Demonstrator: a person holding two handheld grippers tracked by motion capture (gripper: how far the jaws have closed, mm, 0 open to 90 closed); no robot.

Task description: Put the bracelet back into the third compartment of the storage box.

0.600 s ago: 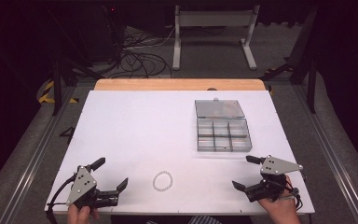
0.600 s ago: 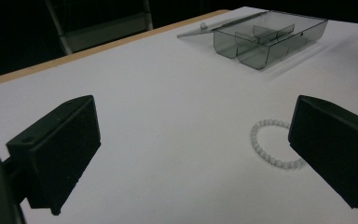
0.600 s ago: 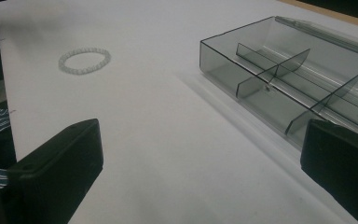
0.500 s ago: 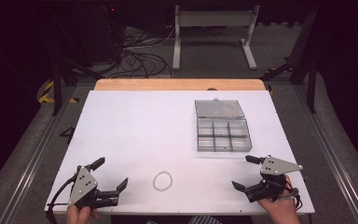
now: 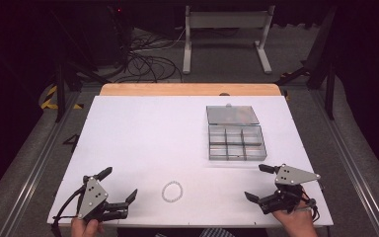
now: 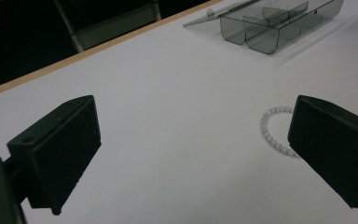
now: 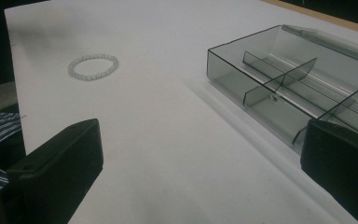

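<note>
A white bead bracelet (image 5: 172,191) lies flat in a closed ring on the white table (image 5: 143,133), near its front edge. A clear grey compartment box (image 5: 237,143) sits well apart, lid open.

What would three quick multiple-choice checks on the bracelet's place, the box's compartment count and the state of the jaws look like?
1. The bead bracelet lies:
A. in the organizer box
B. on the table between the grippers
C. in the left gripper

2. Compartments in the box:
A. two
B. four
C. six

3. Jaws of the right gripper:
A. open, empty
B. shut on the bracelet
C. shut on the lid

B: it rests on bare white tabletop.
C: dividers form two rows of three.
A: the jaws stand apart with nothing between.
</note>
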